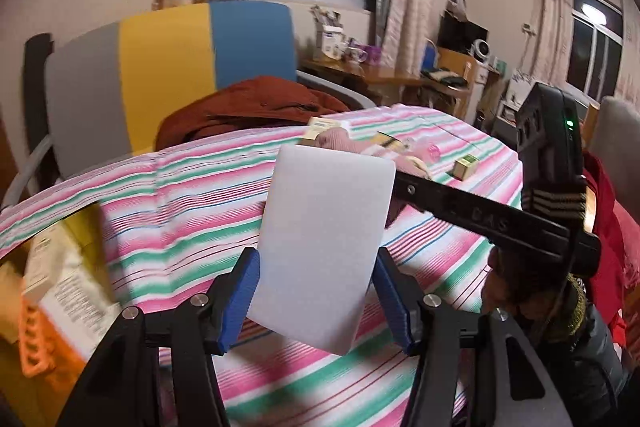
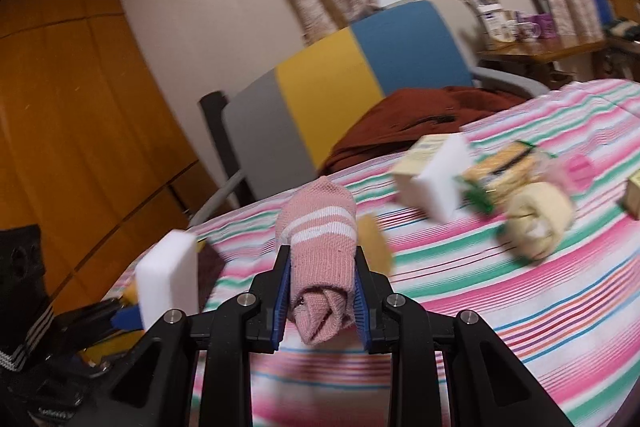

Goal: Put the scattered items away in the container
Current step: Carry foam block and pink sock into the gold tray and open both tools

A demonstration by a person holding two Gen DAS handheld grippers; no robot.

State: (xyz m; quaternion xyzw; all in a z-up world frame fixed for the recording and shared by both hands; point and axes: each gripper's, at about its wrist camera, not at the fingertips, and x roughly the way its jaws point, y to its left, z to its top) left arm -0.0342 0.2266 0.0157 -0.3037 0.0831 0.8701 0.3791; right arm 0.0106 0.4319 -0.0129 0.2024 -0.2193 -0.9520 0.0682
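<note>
Left gripper (image 1: 316, 301): blue pads clamped on the lower sides of a white sponge block (image 1: 324, 243), held upright and slightly tilted above the striped tablecloth (image 1: 192, 227); right gripper (image 2: 320, 301): blue pads closed tight on a rolled pink sock (image 2: 318, 259) with white bands, its knotted end toward the camera; left wrist view, left to right: orange basket (image 1: 34, 347) at the lower left edge, a printed box (image 1: 68, 287) lying in it; chair with grey, yellow and blue back (image 1: 160, 75) behind the table, a rust-red garment (image 1: 248, 107) heaped on its seat; small green-and-yellow box (image 1: 466, 167) on the cloth at right; the right gripper's black body crossing the frame at right; right wrist view, left to right: the held sponge block at lower left; second white sponge (image 2: 444, 179) leaning on a pale carton (image 2: 420, 155); yellow packet (image 2: 504, 171), blurred; cream rolled sock (image 2: 538, 223) on the cloth; pink object (image 2: 578, 171), too blurred to identify.
</note>
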